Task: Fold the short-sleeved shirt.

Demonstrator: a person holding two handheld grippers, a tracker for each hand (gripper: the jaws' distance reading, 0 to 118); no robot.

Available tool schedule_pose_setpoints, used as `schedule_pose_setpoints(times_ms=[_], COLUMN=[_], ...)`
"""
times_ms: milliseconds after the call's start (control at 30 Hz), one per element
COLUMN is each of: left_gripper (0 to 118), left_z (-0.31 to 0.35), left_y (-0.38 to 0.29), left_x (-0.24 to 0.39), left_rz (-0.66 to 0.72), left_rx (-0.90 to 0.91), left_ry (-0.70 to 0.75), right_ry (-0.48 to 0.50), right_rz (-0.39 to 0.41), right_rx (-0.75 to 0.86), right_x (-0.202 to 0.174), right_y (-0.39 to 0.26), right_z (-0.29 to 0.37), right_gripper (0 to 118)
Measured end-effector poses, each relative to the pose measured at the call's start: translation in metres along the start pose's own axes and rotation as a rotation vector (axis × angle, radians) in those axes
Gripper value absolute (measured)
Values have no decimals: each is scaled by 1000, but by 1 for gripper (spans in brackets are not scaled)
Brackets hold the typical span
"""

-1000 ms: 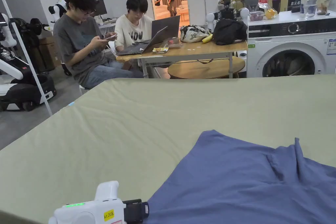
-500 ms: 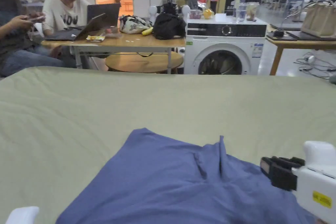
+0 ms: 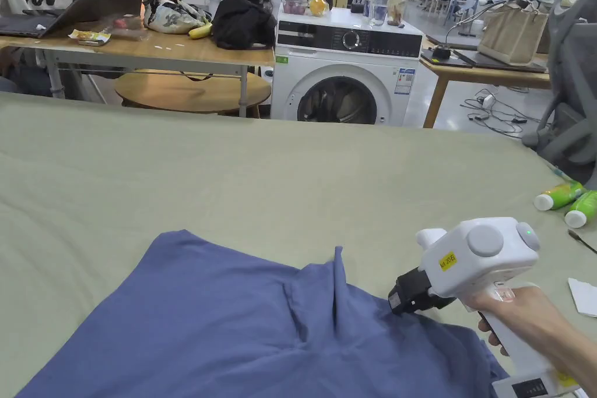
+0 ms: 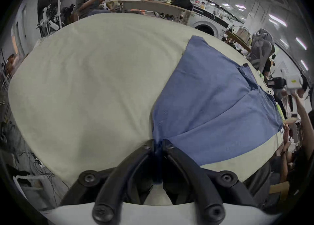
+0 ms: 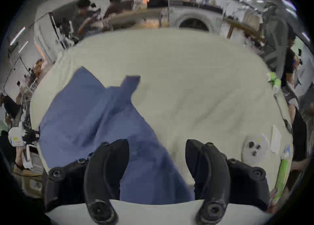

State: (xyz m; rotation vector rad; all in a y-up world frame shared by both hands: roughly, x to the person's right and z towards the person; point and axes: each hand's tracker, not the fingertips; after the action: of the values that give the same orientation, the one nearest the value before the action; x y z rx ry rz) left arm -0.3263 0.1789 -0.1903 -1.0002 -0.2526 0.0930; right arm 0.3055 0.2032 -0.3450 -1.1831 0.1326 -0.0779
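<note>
Left tongs pinch the limp blue shirt's corner; right tongs, jaws apart, hover above its soft, easily bunched edge.

The short-sleeved shirt is plain blue, without any pattern. It lies on a pale green table cover, also plain. The right gripper has a white body, black jaws and a small yellow label; the left gripper has black jaws too. At 3 o'clock lie two bright green bottles with white caps. At 12 o'clock the washing machine is white with a black panel.
</note>
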Motion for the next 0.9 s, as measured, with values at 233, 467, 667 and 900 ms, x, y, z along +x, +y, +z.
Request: schedule_pose_setpoints(times_ms=[233, 467, 667, 900], left_gripper=[2, 2, 2, 2], left_z=[0, 13, 92, 162], left_y=[0, -14, 24, 146], left_x=[-3, -12, 2, 46], left_rz=[22, 71, 71, -44], left_rx=[12, 172, 453, 726], left_ry=[-11, -66, -167, -204], right_ry=[-49, 73, 17, -119], right_rz=[19, -141, -51, -65], right_rx=[-8, 144, 398, 713], right_x=[-10, -16, -35, -58], right_y=[-11, -40, -60, -54], right_z=[-9, 37, 155, 291], right_gripper=[45, 0, 0, 0])
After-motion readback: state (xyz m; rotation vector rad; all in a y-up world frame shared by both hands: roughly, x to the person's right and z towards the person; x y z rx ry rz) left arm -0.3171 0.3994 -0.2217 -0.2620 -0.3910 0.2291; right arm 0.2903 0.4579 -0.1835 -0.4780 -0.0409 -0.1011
